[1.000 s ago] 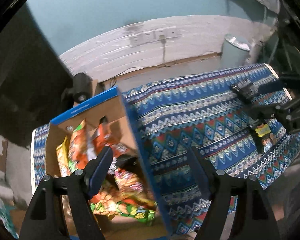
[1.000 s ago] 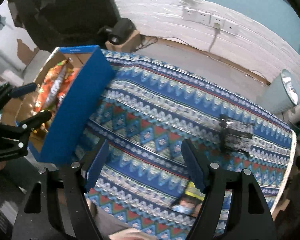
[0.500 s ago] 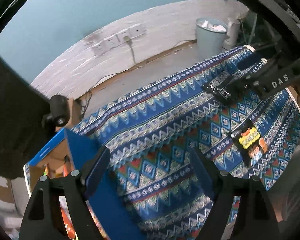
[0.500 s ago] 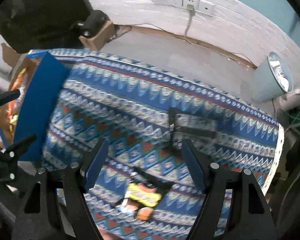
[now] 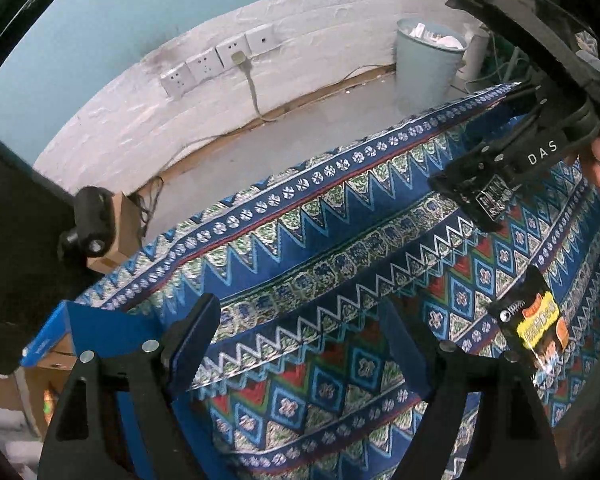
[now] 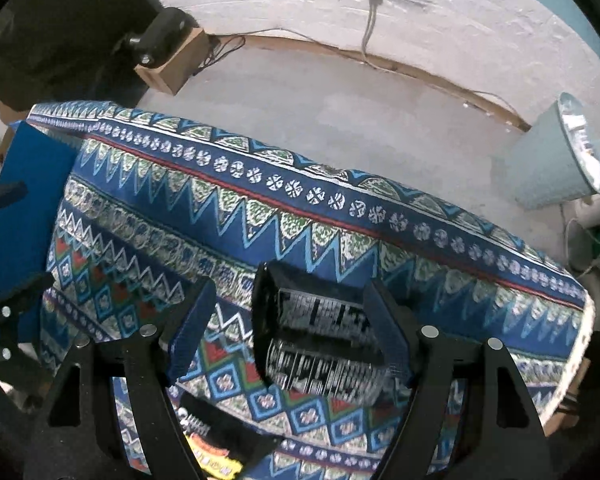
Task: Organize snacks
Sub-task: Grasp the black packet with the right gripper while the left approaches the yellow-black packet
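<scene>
Black-and-silver snack packet point(image 6: 320, 344) flat on the patterned surface point(image 6: 284, 216), between the wide-open jaws of the right hand-held gripper point(image 6: 290, 334), untouched. Yellow-and-black snack packet point(image 5: 534, 326) near right; left hand-held gripper point(image 5: 300, 346) open, empty, beside blue box point(image 5: 96, 320) far left.

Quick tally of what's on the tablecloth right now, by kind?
Black snack packet with white print: 1
Black snack packet with yellow label: 1
Blue cardboard box: 1, at the cloth's left edge
Total: 3
</scene>
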